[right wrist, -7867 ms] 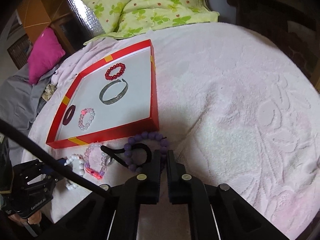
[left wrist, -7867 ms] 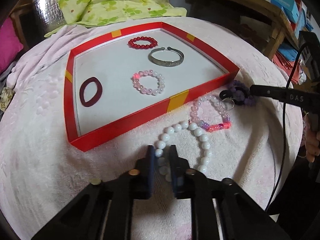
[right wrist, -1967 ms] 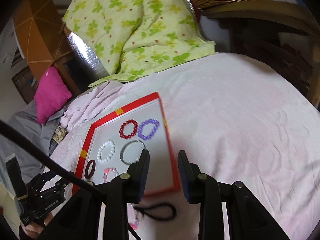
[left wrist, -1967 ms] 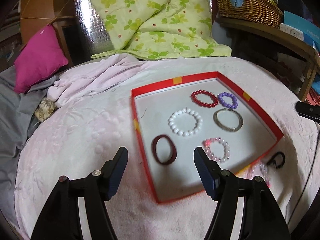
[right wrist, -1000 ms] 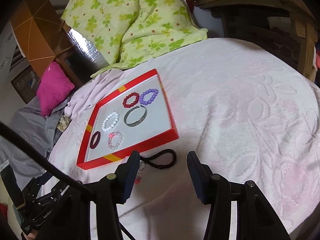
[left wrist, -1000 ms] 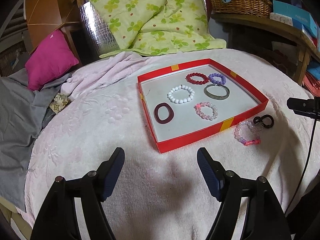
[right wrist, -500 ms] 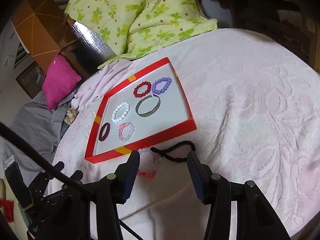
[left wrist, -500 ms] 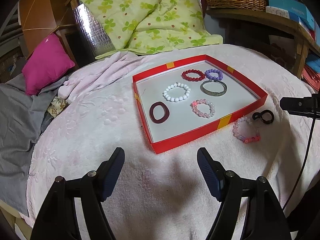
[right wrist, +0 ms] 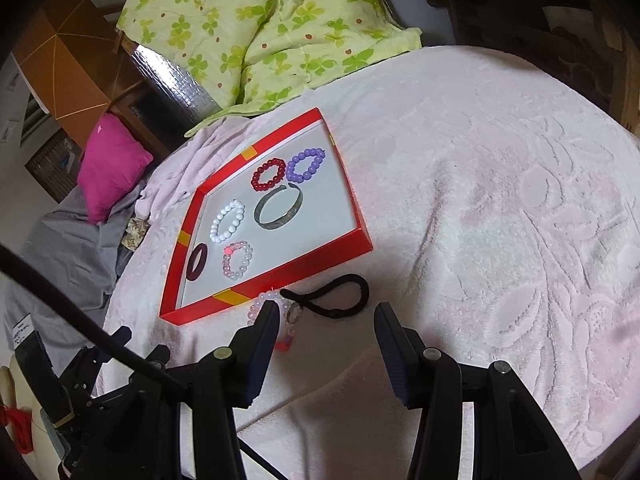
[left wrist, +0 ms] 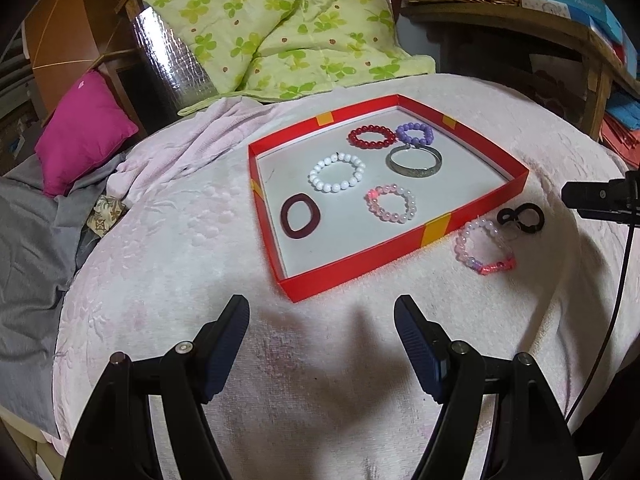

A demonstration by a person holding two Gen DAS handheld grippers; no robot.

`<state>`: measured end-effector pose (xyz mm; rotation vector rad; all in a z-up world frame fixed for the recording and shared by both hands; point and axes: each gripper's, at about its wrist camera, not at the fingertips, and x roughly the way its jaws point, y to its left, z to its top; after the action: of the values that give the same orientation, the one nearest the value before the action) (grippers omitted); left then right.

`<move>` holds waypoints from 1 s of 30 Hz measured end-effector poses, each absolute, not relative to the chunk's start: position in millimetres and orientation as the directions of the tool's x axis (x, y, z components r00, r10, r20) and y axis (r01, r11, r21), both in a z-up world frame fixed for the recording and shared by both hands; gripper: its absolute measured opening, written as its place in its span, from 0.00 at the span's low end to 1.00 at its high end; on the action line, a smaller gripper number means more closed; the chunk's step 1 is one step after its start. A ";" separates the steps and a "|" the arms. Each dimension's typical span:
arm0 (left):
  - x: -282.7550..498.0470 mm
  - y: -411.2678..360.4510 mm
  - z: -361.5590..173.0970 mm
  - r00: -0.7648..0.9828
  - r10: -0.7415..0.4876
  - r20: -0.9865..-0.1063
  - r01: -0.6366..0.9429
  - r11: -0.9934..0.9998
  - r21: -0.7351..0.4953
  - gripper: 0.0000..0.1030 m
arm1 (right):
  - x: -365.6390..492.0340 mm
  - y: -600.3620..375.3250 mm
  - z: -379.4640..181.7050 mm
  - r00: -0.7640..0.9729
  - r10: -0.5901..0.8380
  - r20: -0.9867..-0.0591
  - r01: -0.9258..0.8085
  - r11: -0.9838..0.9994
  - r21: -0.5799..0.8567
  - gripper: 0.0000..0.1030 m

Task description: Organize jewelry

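Pale pink embossed blanket [left wrist: 168,264] covers the bed, with a green clover quilt [left wrist: 276,28] and magenta cushion [left wrist: 82,132] behind. On it, a red tray [left wrist: 400,246] holds six bracelets; a pink beaded bracelet [left wrist: 482,246] and black hair tie [left wrist: 522,218] lie just outside. Left gripper [left wrist: 322,342] and right gripper [right wrist: 326,338] hover empty, fingers apart

We found the white bracelet [left wrist: 337,172] and purple bracelet [left wrist: 415,133] moved from the cloth into the tray [left wrist: 400,252]. Both grippers, left [left wrist: 322,312] and right [right wrist: 326,318], formerly clamped on them, stood apart and empty, withdrawn from the tray.
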<state>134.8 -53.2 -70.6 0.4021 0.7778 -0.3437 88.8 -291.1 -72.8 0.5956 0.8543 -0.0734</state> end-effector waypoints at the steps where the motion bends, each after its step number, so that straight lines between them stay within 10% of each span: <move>1: 134.8 -54.5 -71.5 0.662 -0.150 -0.734 0.444 0.868 0.223 0.73 | 88.0 -291.6 -73.0 0.664 0.172 -0.728 0.294 0.835 0.465 0.51; 30: 160.1 -99.6 -102.8 0.409 -0.395 -0.822 0.507 0.848 -0.154 0.73 | 80.8 -319.8 -88.2 0.659 0.222 -0.719 0.342 0.763 0.549 0.51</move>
<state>160.1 -99.6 -102.8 0.1260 0.9987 -0.5699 80.8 -319.8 -88.2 0.7230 0.8691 -0.0750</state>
